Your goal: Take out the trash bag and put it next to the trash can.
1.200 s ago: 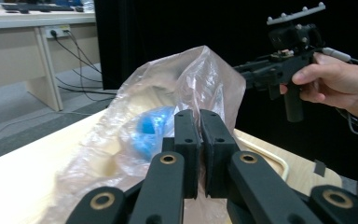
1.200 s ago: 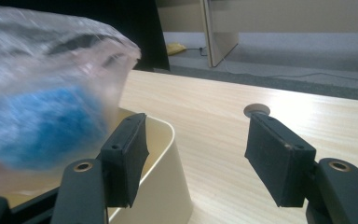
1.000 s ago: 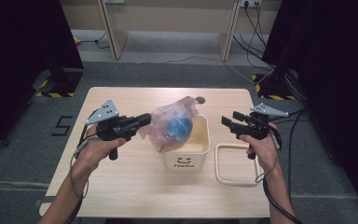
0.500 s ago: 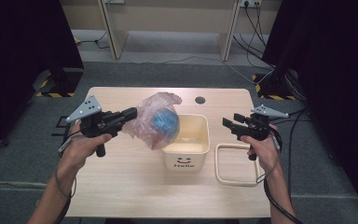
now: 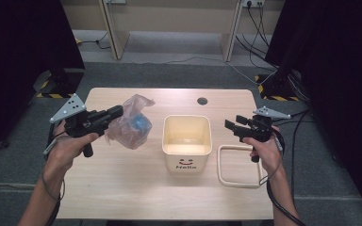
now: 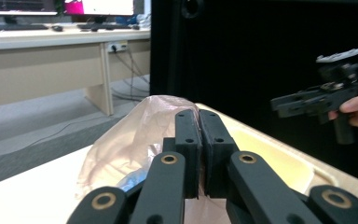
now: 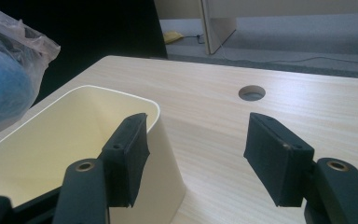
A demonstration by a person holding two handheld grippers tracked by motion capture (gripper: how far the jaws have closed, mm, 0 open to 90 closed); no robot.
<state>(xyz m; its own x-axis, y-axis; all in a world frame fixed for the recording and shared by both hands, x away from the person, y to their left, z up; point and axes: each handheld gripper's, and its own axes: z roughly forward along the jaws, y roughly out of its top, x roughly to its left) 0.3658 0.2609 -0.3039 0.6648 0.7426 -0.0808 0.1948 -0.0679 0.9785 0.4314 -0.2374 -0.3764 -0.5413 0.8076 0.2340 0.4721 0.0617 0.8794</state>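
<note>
My left gripper (image 5: 117,112) is shut on a thin, clear pinkish plastic bag (image 5: 133,123) with a blue lump inside, held above the table left of the bin. In the left gripper view the jaws (image 6: 198,119) pinch the bag's (image 6: 126,140) top together. A cream bin (image 5: 187,139) with a smiley face and "Hello" on its front stands mid-table, and its inside looks empty. To the right of the bin my right gripper (image 5: 229,125) hovers open with nothing in it. Its jaws (image 7: 196,140) stand wide apart by the bin's rim (image 7: 121,95).
A cream rectangular ring frame (image 5: 238,165) lies flat on the table right of the bin, under my right hand. A round cable hole (image 5: 202,100) sits near the table's far edge. Desk legs and cables are on the floor beyond.
My left gripper has carried the bag up out of the bin and leftward; it now hangs beside the bin over the table. The right gripper has stayed put.
</note>
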